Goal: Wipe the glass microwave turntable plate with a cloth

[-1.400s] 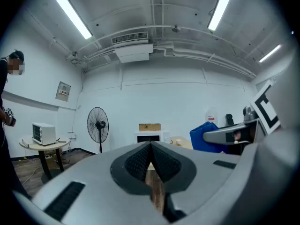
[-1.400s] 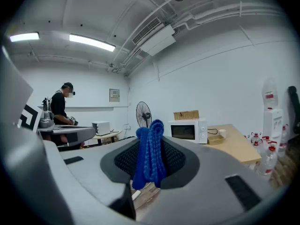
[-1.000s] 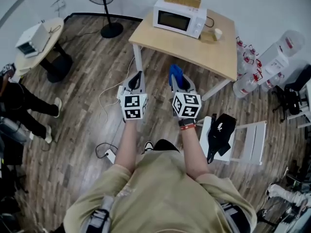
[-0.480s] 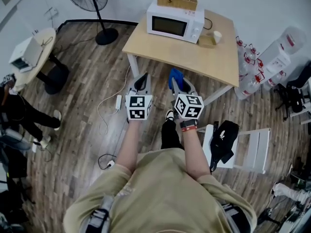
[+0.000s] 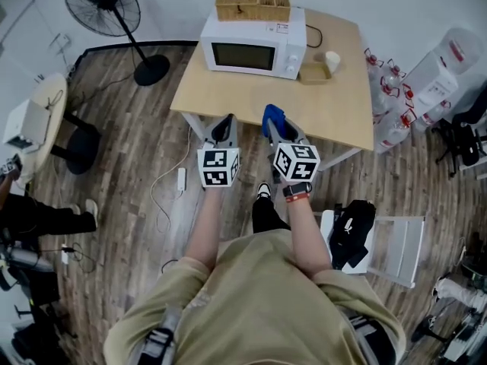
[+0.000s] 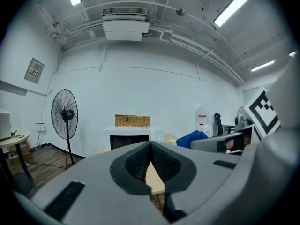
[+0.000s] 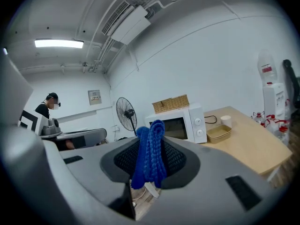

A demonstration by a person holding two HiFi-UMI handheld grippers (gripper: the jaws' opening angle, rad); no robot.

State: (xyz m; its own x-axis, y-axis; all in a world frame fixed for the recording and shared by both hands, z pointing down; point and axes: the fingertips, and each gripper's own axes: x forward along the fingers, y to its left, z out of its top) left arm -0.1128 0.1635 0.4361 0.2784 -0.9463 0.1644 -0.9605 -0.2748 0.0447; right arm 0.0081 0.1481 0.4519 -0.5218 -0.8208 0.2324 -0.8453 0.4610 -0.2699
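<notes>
Both grippers are hovering side by side at the centre of the head view, in front of the near edge of the wooden table (image 5: 335,109), pointing toward it.

Right gripper (image 5: 280,131): jaws are clamping a folded blue cloth (image 5: 272,116). In the right gripper view the cloth is standing up between the pads, its bunched end poking out past the tips.

Left gripper (image 5: 225,125): jaws are pressing together, tips meeting, nothing between them in the left gripper view.

White microwave (image 5: 255,48) is sitting on the far side of the table, upper centre of the head view, door facing the person and shut. The glass turntable plate is not showing in any view. A wicker basket (image 5: 253,6) is resting on top of the microwave. Just right of the microwave a small tan tray (image 5: 313,72) is lying on the table, with a white cup (image 5: 332,61) beside it.

A standing fan (image 5: 103,6) is occupying the upper left. A white chair (image 5: 392,238) with a black bag (image 5: 350,223) on it is standing at lower right, beside the person's right arm.
</notes>
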